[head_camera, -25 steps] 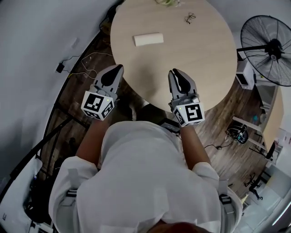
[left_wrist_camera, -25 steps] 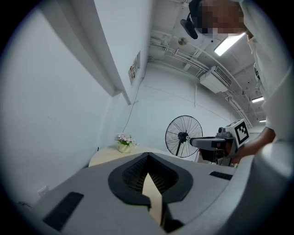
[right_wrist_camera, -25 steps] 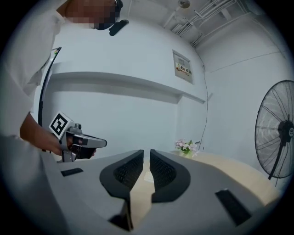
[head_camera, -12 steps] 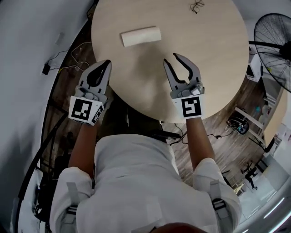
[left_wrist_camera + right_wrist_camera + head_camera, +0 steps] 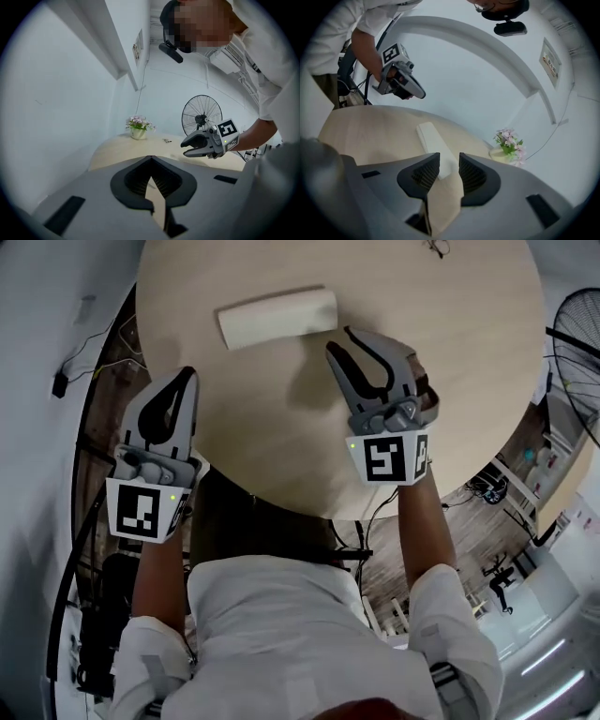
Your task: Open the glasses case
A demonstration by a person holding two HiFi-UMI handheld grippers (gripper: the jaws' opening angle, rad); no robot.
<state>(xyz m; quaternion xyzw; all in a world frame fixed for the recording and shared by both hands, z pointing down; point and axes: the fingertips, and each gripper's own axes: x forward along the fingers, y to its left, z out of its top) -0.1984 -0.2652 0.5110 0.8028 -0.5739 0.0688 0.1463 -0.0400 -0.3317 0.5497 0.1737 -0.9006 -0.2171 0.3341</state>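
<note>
The cream glasses case [image 5: 278,318] lies shut on the round wooden table [image 5: 281,446], toward its far left. My right gripper [image 5: 371,345] hovers open just right of the case's near end, nothing between its fingers. In the right gripper view the case [image 5: 433,140] lies straight ahead beyond the parted jaws of the right gripper [image 5: 449,161]. My left gripper [image 5: 187,377] is shut and empty at the table's left edge, nearer to me than the case. In the left gripper view the jaws of the left gripper [image 5: 150,161] meet, with the right gripper [image 5: 206,143] beyond them.
A pair of glasses [image 5: 436,247] lies at the table's far side, and a small flower pot [image 5: 508,145] stands beyond the case. A standing fan [image 5: 577,334] is off the table's right side. Cables run over the floor at the left.
Both grippers have moved forward over the table toward the case. The right gripper went from shut to open; the left stayed shut.
</note>
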